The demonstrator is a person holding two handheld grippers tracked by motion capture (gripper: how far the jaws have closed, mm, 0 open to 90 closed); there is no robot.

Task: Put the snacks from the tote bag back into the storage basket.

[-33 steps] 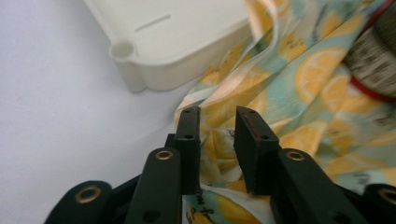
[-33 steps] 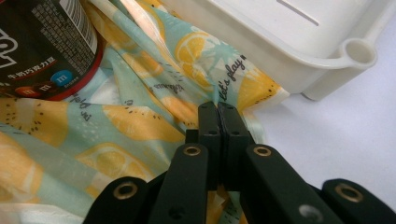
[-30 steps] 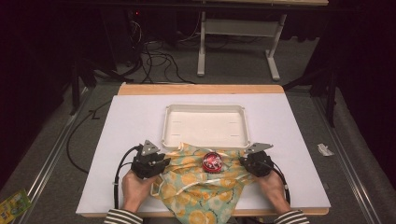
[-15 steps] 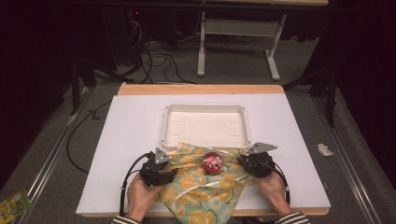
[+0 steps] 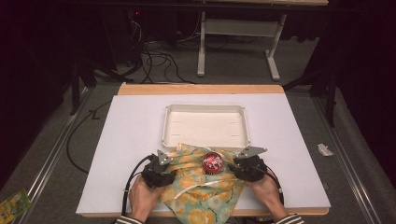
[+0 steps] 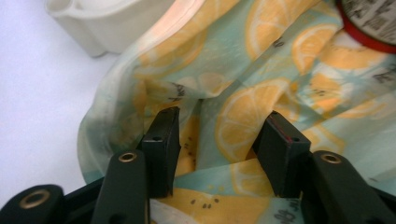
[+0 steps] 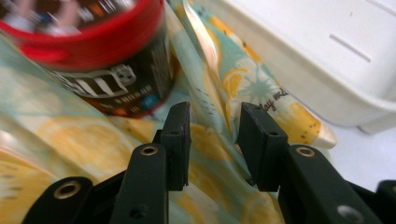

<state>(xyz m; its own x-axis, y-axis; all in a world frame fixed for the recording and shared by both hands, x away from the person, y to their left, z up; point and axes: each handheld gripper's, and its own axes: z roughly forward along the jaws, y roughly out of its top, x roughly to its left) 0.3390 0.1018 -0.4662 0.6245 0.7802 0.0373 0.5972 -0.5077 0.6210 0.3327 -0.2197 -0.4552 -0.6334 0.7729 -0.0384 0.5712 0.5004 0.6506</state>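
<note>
I see a lemon-print cloth bag point(image 5: 201, 186) lying crumpled on the near edge of the white table point(image 5: 130, 135), midway along that edge, with its lower end hanging past it. The fabric is pale teal with orange and yellow citrus slices, and a white drawstring point(image 5: 205, 183) crosses it. On the far part of the bag sits a small round tub with a red lid point(image 5: 212, 161); in the right gripper view the tub point(image 7: 107, 60) has a dark printed wall under the red rim.

The bag's far edge touches the near wall of a shallow white tray point(image 5: 205, 109), which sits toward the middle of the table.

My left gripper point(image 5: 161, 172) is at the bag's left edge. In the left gripper view point(image 6: 219, 140) its jaws stand well apart, with folds of the cloth point(image 6: 243, 112) lying between and behind them; I cannot tell whether either jaw touches the fabric, and nothing is clamped.

My right gripper point(image 5: 245, 168) is at the bag's right edge, just beside the tub. In the right gripper view point(image 7: 215, 140) its jaws are moderately apart, a ridge of cloth point(image 7: 210, 88) rising in the gap, not pinched. The tray's wall point(image 7: 299, 88) is beyond it.

A hand point(image 5: 142, 198) holds the left gripper, another hand point(image 5: 266, 193) the right, both with striped cuffs at the near edge.
</note>
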